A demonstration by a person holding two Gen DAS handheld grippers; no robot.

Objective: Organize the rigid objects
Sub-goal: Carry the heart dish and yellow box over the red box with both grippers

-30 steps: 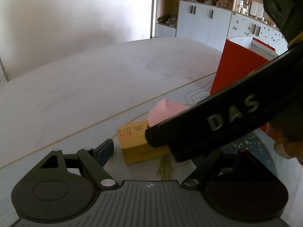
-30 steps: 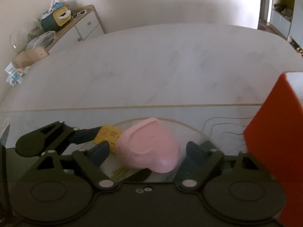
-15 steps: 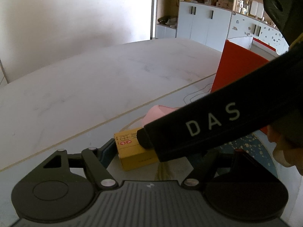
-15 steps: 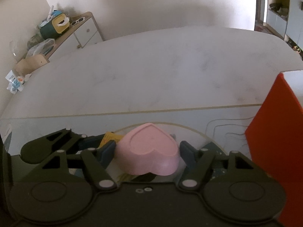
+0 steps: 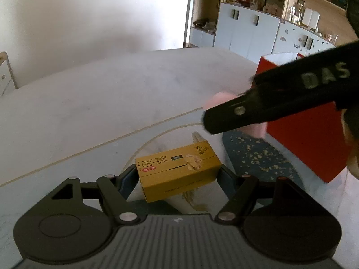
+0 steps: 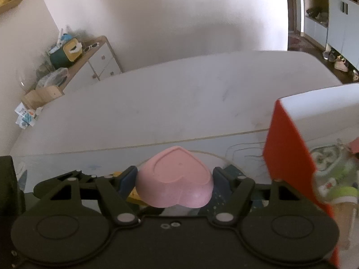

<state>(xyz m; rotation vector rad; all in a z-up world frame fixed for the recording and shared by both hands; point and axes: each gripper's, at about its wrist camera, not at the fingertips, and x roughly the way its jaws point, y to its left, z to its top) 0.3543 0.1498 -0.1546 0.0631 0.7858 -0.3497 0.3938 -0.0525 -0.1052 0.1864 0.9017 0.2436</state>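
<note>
My left gripper [image 5: 178, 174] is shut on a yellow carton [image 5: 178, 174] with dark print, held lengthwise between the fingers just above the table. My right gripper [image 6: 175, 179] is shut on a pink heart-shaped dish [image 6: 175, 186], upside down and lifted off the table. In the left wrist view the right gripper's black body [image 5: 280, 98] crosses the upper right, with the pink dish [image 5: 221, 97] partly hidden behind it. A red open box [image 6: 289, 157] stands to the right; it also shows in the left wrist view [image 5: 307, 141].
The white table [image 5: 112, 94] has a glass-covered part with a dark speckled patch [image 5: 253, 154]. Items lie inside the red box [image 6: 336, 179]. Cabinets and shelves [image 5: 246, 27] stand behind; a sideboard with clutter [image 6: 67, 67] is at far left.
My left gripper has closed on the yellow carton and raised it. My right gripper has lifted the pink dish up and to the right, toward the red box.
</note>
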